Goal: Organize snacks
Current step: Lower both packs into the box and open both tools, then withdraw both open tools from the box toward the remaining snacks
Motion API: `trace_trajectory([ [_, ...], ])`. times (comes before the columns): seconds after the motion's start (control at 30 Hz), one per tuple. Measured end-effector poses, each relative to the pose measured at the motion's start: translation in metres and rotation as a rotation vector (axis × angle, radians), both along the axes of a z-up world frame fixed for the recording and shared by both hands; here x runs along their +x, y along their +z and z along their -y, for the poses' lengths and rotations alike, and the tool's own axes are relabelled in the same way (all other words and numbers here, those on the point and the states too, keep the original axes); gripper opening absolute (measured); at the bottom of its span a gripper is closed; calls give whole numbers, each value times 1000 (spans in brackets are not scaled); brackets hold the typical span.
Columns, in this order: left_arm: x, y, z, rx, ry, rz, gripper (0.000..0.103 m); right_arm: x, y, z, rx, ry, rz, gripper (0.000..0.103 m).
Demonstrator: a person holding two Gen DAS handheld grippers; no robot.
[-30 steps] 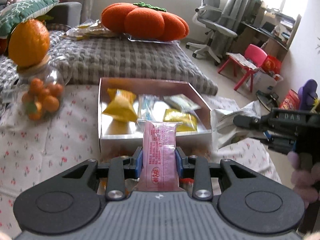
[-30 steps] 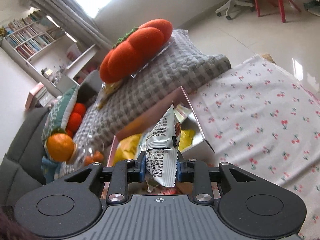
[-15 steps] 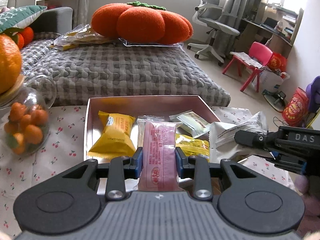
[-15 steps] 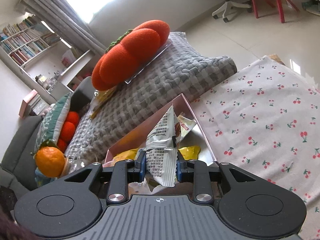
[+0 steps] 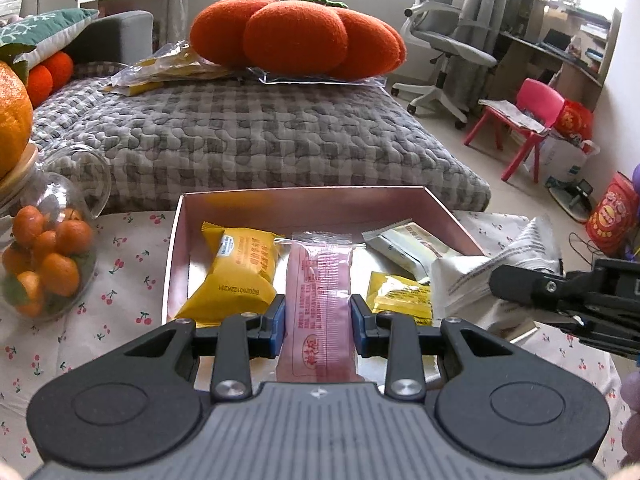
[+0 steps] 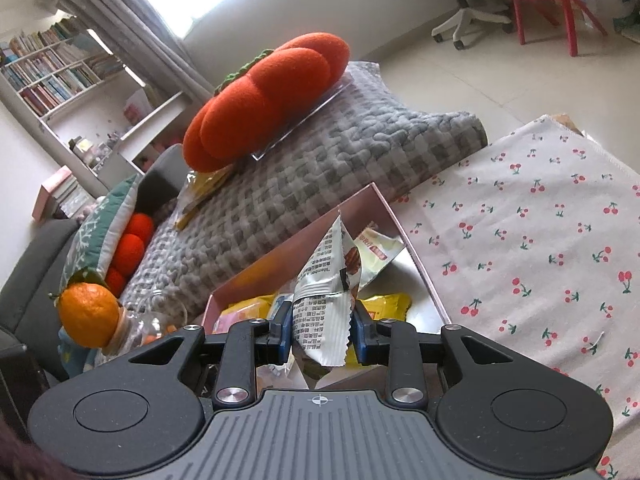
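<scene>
1. We have the left gripper [image 5: 319, 322] clamped on a pink snack packet [image 5: 322, 300]. Its long axis runs straight away from us, along the fingers, out over the near edge of the pink box [image 5: 178, 252].
2. Our right gripper [image 6: 319, 330] grips a silver snack packet [image 6: 324, 300] that stands upright between the pads, at the box's right near corner.
3. The gap that matters lies directly under the pink packet, between the yellow packet [image 5: 240, 276] on the left and the small yellow sachet [image 5: 400, 296] on the right.
4. A white packet [image 5: 408, 246] lies farther right, toward the far wall.
5. The left gripper is already over the slot — it looks ready to lower and let go.
6. The silver one probably goes right of the sachet — little floor is free there.
</scene>
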State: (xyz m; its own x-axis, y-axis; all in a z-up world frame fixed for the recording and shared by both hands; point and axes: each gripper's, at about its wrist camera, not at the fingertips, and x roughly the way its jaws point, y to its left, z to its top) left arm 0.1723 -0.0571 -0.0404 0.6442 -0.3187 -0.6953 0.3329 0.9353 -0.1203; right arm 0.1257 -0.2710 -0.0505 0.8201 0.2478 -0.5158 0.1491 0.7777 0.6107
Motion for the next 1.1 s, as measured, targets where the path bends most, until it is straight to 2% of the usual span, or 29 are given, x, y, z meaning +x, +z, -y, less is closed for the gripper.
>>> trace_trajectory([
  [0.1,2,-1,0,1,10,10,32,0,1,-2,-24,-1,4,30],
  [0.17,0,-1,0,-4,18,23,39,0,2,-3,-43,-1,16,33],
  [0.2,-1,0,0,-4,23,27,47,-1,3,-3,-47,-4,30,40],
  [0.23,-1,1,0,-4,25,31,52,-2,5,-3,-48,-9,41,54],
  [0.3,-3,2,0,0,20,36,57,-4,8,-3,-50,-16,62,66],
  [0.43,-8,5,0,9,8,38,69,-7,15,-5,-76,-9,80,69],
  [0.7,-23,11,-11,-1,-1,17,80,-15,29,-10,-126,21,46,84],
  [0.83,-34,12,-23,-13,1,-11,90,-26,38,-16,-161,66,28,87],
  [1.1,-56,13,-45,-12,16,-52,97,-52,50,-23,-201,123,14,95],
])
